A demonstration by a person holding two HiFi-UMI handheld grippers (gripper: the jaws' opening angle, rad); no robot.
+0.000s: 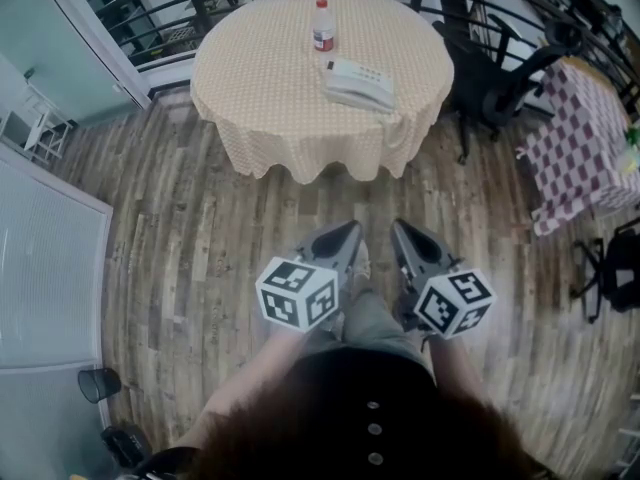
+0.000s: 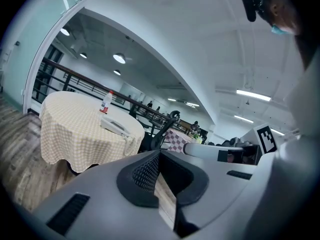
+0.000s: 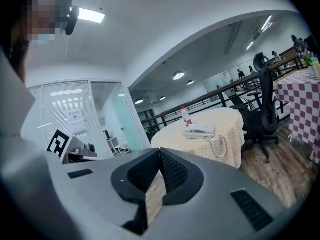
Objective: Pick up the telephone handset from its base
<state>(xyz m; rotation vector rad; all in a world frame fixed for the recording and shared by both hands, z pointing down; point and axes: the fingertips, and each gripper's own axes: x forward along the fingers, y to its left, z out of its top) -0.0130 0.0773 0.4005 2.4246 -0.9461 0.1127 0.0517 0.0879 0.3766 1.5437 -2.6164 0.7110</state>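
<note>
A white telephone (image 1: 358,83) with its handset on the base lies on a round table (image 1: 260,98) with a beige checked cloth, far ahead. A coiled cord hangs over the cloth edge. The phone also shows small in the left gripper view (image 2: 114,125) and the right gripper view (image 3: 199,131). My left gripper (image 1: 352,232) and right gripper (image 1: 399,228) are side by side over the wooden floor, well short of the table, pointing toward it. Both have their jaws closed together at the tips with nothing held, seen also at the left gripper (image 2: 159,154) and right gripper (image 3: 160,151).
A plastic bottle (image 1: 322,26) with a red label stands behind the phone. A black office chair (image 1: 500,88) is right of the table, and a red-checked table (image 1: 580,138) stands further right. A dark railing runs behind; glass walls and a black bin (image 1: 98,383) are at left.
</note>
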